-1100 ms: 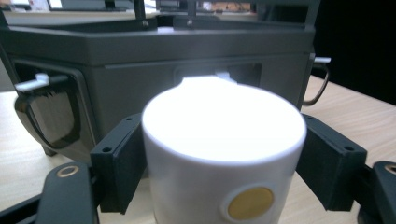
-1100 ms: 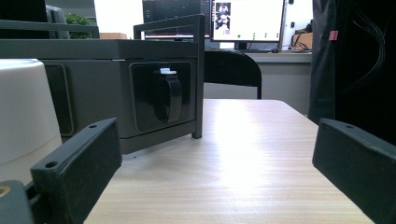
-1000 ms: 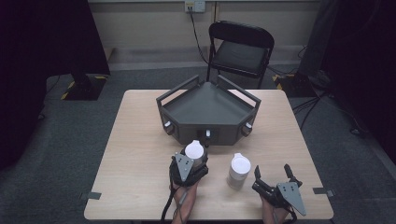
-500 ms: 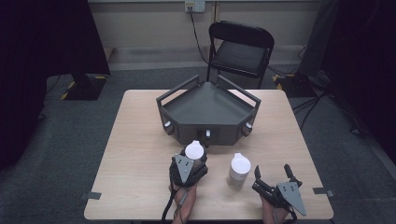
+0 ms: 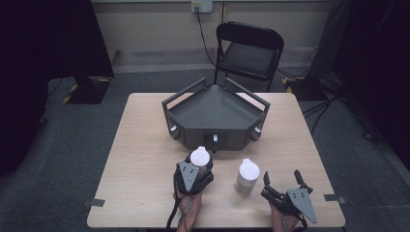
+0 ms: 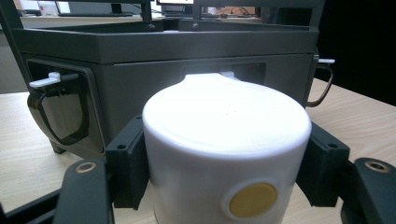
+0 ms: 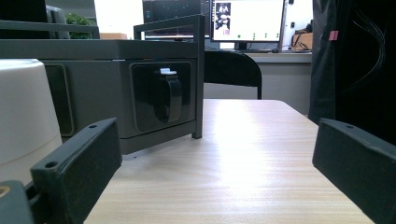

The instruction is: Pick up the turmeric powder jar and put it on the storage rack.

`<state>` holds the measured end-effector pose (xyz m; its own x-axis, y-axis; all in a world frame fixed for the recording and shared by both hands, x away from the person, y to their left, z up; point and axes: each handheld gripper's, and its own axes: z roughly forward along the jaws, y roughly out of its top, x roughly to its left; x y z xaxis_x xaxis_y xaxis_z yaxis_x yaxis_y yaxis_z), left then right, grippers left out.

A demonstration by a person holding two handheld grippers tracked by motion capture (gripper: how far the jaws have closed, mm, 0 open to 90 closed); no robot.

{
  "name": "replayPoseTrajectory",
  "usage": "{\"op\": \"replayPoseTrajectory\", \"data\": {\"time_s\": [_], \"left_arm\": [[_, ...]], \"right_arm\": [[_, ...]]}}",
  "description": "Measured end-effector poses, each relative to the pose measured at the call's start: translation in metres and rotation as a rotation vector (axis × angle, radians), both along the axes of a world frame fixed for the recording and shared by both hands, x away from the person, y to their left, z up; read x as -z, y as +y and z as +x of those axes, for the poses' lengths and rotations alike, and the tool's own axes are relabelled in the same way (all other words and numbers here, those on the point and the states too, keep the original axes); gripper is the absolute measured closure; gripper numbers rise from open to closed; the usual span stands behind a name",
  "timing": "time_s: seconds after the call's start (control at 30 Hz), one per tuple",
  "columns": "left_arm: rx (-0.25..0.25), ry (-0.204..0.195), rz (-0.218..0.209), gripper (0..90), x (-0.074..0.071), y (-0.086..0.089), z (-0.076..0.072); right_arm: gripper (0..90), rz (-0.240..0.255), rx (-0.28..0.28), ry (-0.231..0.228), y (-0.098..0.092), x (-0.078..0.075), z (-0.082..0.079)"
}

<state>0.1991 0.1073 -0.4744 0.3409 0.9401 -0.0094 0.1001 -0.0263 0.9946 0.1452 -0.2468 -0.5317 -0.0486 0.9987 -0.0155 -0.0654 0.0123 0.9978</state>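
Clamping a white canister (image 6: 226,154), your left gripper (image 5: 197,166) has its two black jaws pressed against the canister's opposite sides — the pads (image 6: 128,168) meet the white wall on either flank in the left gripper view. The canister stands upright on the wooden table (image 5: 140,159), lid on, with a round yellow mark low on the side that faces the camera. It sits just in front of the dark grey tray unit (image 5: 215,116), near a small latch on the unit's front panel, though whether canister and unit touch cannot be told.

Your right gripper (image 5: 284,186) rests at the table's near right corner with its jaws spread wide and nothing between them; bare tabletop shows in the gap in the right gripper view. A second white canister (image 5: 248,176) stands upright between your two grippers, just beside the right gripper's left jaw and apart from it; its lid is also on.

The tray unit's top is a shallow open pan with raised rails, and it looks bare in the high view. What either canister contains cannot be told. A black folding chair (image 5: 249,50) stands beyond the table's far edge.
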Motion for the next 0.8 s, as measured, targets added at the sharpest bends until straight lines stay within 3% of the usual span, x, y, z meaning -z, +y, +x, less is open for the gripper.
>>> {"op": "replayPoseTrajectory", "data": {"time_s": [0.8], "left_arm": [[0.014,-0.032,-0.009,30.4,-0.008,0.016,-0.004]], "right_arm": [[0.2,-0.001,0.002,0.0,0.0,0.0,0.0]]}}
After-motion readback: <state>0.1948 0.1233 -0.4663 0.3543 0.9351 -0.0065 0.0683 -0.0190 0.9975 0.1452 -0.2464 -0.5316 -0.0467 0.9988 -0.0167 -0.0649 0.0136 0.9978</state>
